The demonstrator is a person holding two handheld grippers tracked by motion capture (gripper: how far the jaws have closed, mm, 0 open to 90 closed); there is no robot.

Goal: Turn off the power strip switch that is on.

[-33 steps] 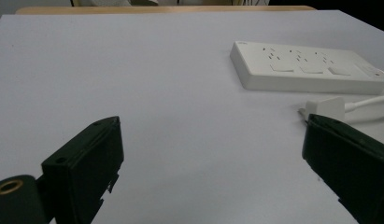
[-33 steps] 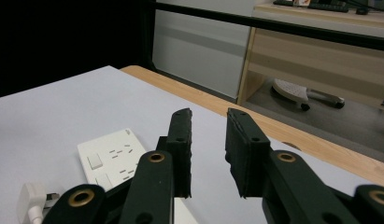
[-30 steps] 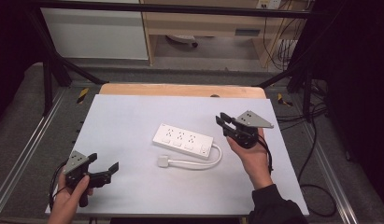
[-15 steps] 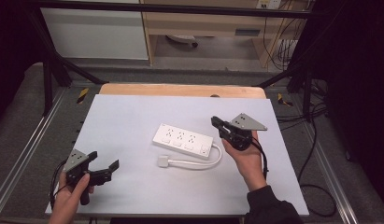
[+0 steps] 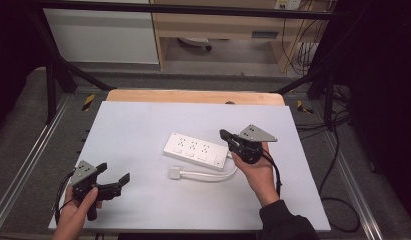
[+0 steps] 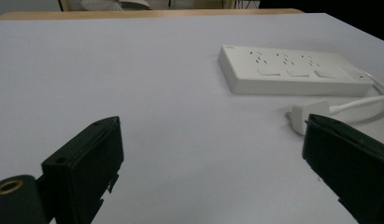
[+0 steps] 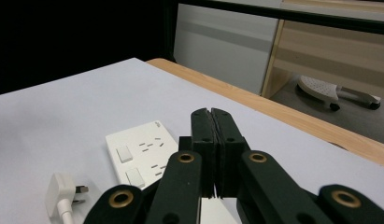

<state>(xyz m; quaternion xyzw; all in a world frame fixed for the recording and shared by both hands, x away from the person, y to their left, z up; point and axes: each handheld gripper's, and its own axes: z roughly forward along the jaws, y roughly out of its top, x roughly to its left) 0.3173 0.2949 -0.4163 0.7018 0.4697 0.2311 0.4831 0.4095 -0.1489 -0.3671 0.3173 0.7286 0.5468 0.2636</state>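
White power strip lies flat mid-table, long axis running from upper left to lower right, its plug just beside it; right tool has just been closing and is pressed together empty over its right end; left tool apart near the table's left corner

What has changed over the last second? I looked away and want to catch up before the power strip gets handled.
The right gripper has come down and toward the power strip, now at its cable end, and its jaws have just closed with nothing between them. The left gripper stayed open at the table's near left. Strip and plug lie as before.
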